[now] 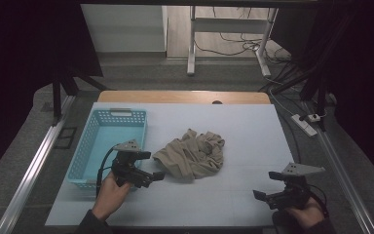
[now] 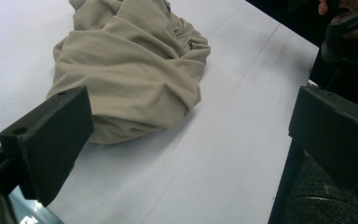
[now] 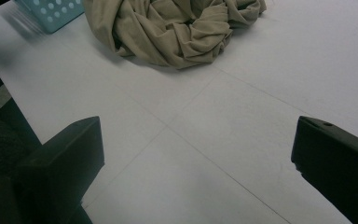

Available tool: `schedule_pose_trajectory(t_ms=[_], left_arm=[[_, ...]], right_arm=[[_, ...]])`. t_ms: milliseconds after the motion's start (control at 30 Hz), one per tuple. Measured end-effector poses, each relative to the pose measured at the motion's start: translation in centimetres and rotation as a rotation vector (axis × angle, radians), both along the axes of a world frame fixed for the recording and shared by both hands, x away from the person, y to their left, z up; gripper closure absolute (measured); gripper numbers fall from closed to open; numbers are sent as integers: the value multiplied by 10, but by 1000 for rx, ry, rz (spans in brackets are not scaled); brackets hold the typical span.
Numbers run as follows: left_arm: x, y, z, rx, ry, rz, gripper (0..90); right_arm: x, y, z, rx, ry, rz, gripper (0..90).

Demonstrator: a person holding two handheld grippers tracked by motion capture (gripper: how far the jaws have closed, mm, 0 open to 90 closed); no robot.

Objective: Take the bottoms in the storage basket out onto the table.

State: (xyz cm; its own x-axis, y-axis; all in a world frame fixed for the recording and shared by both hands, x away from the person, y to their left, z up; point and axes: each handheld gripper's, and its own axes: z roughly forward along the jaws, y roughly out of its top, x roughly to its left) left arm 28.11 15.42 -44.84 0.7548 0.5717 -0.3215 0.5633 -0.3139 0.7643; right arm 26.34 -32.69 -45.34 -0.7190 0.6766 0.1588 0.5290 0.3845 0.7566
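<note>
A crumpled tan cloth (image 1: 192, 153) lies in a heap near the middle of the white table (image 1: 243, 126). My left gripper (image 1: 158, 170) is held just left of the cloth, jaws wide open and pointing at it, with nothing between them. In the left gripper view the cloth (image 2: 130, 74) sits close ahead, its near edge beside the left jaw. My right gripper (image 1: 265, 187) hovers open near the table's front right, well away from the cloth. In the right gripper view the cloth (image 3: 177, 28) is farther off at the top.
A light blue perforated basket (image 1: 108, 141) stands on the table's left side, right behind my left gripper; its corner (image 3: 51, 14) shows in the right gripper view. Beyond the table are a dark floor, desk legs (image 1: 191, 44) and cables.
</note>
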Motion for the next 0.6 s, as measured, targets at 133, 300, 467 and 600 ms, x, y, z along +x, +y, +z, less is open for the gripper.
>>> schedule_pose_trajectory(t_ms=[133, 300, 467, 600], left_arm=[[-2, 4, 0, -11, 1, 8, 10], [-5, 8, 1, -19, -1, 13, 9], [-8, 13, 1, -28, 0, 19, 10], [-10, 18, 1, -39, 2, 24, 13]], right_arm=[[0, 0, 0, -1, 0, 1, 22], [0, 0, 0, -1, 0, 0, 22], [0, 0, 0, -2, 0, -1, 22], [0, 0, 0, -1, 0, -1, 22]])
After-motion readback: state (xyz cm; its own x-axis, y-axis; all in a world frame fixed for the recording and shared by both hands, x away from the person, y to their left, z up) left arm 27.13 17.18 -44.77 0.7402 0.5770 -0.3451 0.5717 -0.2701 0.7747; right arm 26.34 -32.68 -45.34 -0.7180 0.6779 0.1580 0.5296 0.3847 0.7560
